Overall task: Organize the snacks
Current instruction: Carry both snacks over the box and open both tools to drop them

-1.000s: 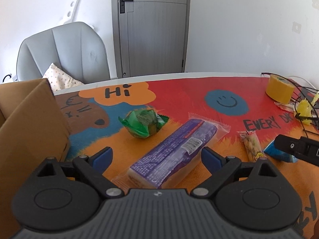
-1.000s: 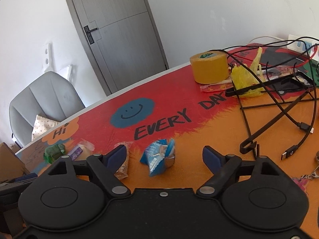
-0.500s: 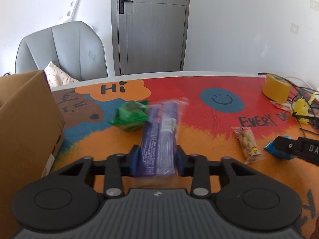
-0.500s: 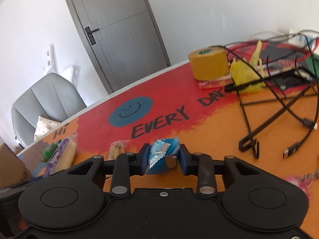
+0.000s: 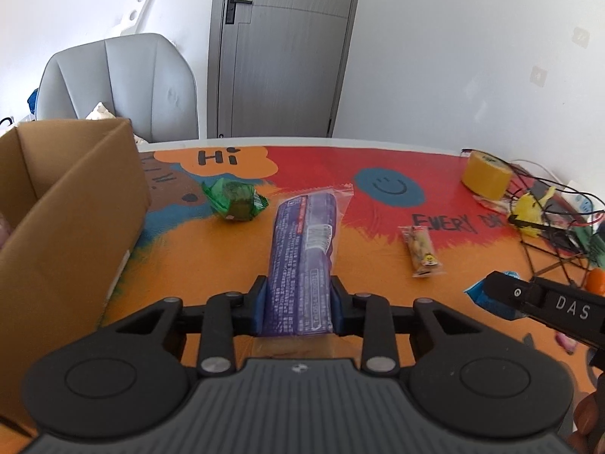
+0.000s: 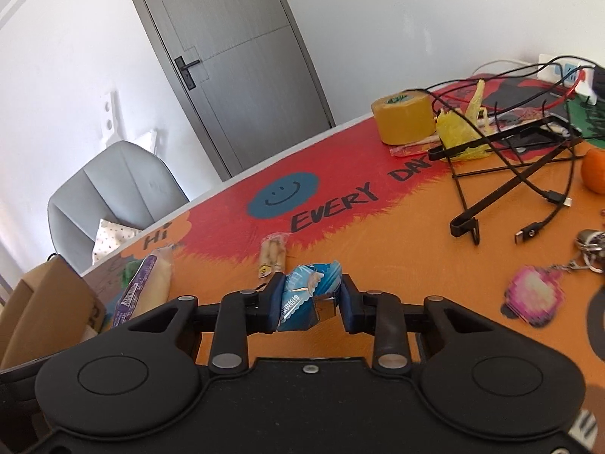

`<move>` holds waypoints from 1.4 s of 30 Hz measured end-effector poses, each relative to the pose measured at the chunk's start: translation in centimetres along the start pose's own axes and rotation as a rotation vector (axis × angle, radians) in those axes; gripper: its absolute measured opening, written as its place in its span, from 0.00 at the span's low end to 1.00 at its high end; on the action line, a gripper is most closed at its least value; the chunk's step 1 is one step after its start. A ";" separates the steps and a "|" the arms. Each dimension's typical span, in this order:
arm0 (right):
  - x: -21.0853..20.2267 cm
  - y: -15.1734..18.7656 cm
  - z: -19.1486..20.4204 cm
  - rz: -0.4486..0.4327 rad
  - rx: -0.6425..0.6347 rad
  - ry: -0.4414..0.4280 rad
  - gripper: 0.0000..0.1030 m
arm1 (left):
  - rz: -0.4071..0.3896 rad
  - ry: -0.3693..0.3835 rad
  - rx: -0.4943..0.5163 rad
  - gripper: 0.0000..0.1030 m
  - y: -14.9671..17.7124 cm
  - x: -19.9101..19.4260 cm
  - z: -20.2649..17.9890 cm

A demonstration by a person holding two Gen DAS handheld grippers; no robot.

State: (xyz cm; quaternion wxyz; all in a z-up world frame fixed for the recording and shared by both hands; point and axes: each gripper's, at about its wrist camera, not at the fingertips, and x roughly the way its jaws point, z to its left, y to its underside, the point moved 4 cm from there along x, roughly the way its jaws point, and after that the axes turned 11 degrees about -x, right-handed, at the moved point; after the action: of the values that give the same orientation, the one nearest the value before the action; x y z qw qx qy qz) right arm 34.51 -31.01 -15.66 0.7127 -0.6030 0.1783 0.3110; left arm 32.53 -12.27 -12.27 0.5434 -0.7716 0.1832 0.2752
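Note:
My left gripper [image 5: 298, 308] is shut on a long purple snack pack [image 5: 304, 253] and holds it lifted over the colourful table mat; the pack also shows in the right wrist view [image 6: 145, 291]. My right gripper [image 6: 312, 302] is shut on a small blue snack packet [image 6: 308, 295], lifted a little; it shows in the left wrist view [image 5: 487, 295]. A green wrapped snack [image 5: 234, 200] and a small peanut packet [image 5: 421, 251] lie on the mat. An open cardboard box [image 5: 64, 208] stands at the left.
A yellow tape roll [image 5: 486, 176], black cables and a wire stand [image 6: 510, 159], a yellow bag [image 6: 459, 132], an orange fruit [image 6: 593, 170] and a pink keychain [image 6: 533, 295] crowd the right side. A grey chair [image 5: 121, 83] stands behind the table.
Both grippers shut on their snacks, the left on the purple pack, the right on the blue packet, and lifted them. The box has come closer in the left view.

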 end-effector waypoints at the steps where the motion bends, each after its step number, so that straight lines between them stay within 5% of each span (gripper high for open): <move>1: -0.4 0.0 0.3 -0.006 -0.003 0.001 0.30 | 0.001 0.000 0.003 0.30 0.0 -0.3 0.0; 42: -5.1 -3.3 15.6 -0.142 -0.177 -0.112 0.30 | -0.152 0.009 -0.113 0.30 -7.0 -10.5 11.8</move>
State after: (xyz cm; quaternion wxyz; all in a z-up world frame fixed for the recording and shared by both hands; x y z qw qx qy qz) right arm 30.96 -17.33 -6.74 0.6859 -0.6562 0.0667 0.3074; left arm 25.73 1.06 -3.54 0.5174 -0.8140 0.1110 0.2396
